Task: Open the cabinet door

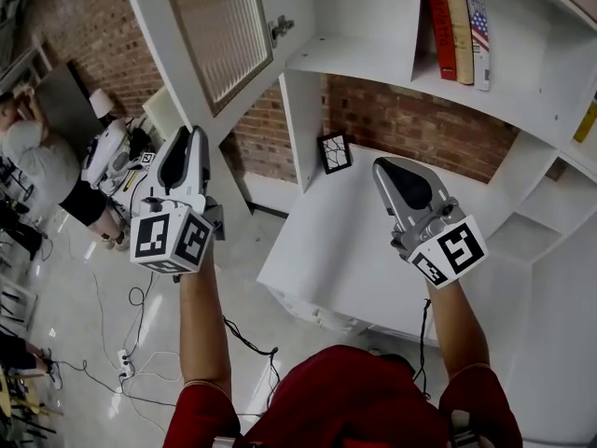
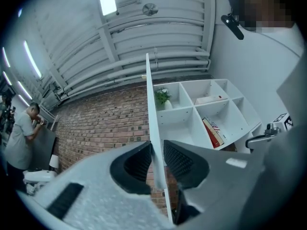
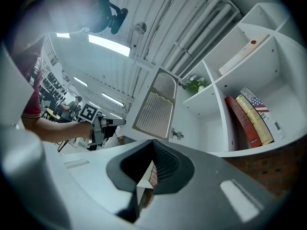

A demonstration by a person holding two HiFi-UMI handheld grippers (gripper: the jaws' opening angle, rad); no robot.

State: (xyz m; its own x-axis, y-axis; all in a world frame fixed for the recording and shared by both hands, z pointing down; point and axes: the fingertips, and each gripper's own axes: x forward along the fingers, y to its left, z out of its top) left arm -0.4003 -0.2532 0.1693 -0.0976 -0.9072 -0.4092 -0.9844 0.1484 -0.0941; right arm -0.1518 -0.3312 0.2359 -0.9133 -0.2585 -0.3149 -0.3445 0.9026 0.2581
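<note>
The head view gives me the layout from above. The left tongs point(image 1: 187, 140) sit at the free edge of the white-framed cabinet door with a ribbed glass panel point(image 1: 216, 26). The door stands swung well out from the white open-fronted shelf unit point(image 1: 359, 56), with a small metal hinge point(image 1: 282, 28) showing at its inner edge. The right tongs point(image 1: 387, 168) hang apart from the door, in front of a lower compartment of the unit. A small black-and-white square card point(image 1: 335, 152) leans at the back of that compartment. Only this view shows the glossy pale floor point(image 1: 89, 343) strewn with thin dark cables.

The left gripper view settles the grip. The door is edge-on there, a thin flat white blade running up the frame. The tongs' ridged black pads are clenched on that edge, one on each face. This view also picks up a small green plant in a white pot point(image 2: 162, 97) in an upper compartment, and a rough red brick wall point(image 2: 103, 121) behind the unit.

The right gripper view shows the right tongs clenched on nothing, their ribbed pads meeting at the tips. From there the door faces me broadside, so the wavy ribbing of the glass is plain to see. Three upright books point(image 3: 249, 121) stand together on a shelf: one red, one tan, one with a flag-patterned spine.
</note>
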